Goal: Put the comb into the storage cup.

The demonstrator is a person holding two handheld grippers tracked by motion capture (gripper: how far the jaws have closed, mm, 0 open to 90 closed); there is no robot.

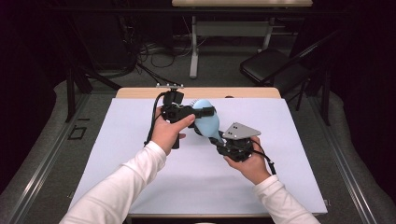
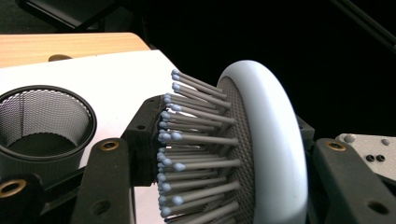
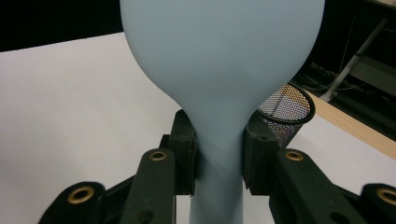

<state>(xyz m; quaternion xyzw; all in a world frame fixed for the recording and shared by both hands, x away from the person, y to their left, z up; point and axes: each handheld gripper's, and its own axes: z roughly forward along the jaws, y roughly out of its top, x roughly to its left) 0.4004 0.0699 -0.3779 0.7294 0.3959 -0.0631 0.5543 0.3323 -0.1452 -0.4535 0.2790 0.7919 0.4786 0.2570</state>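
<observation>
A pale blue hairbrush [image 1: 206, 120] is held above the white-covered table [image 1: 116, 154] between both grippers. My left gripper [image 1: 203, 111] is shut across the brush's oval head [image 2: 275, 135]. One pad presses the tips of the grey bristles [image 2: 196, 140] and the other sits behind the head's smooth back. My right gripper [image 1: 219, 140], topped by a grey three-cornered plate, is shut on the brush's narrow neck [image 3: 218, 140], just below where the head [image 3: 219, 65] widens. The pads [image 3: 184, 154] press it from both sides.
A black mesh cup [image 2: 42, 126] stands upright on the white sheet just beyond the brush, also in the right gripper view as the mesh cup [image 3: 287, 112]. The table's far wooden edge [image 1: 140, 92] carries a small mount [image 1: 169, 86]. A folding chair [image 1: 275, 67] stands behind.
</observation>
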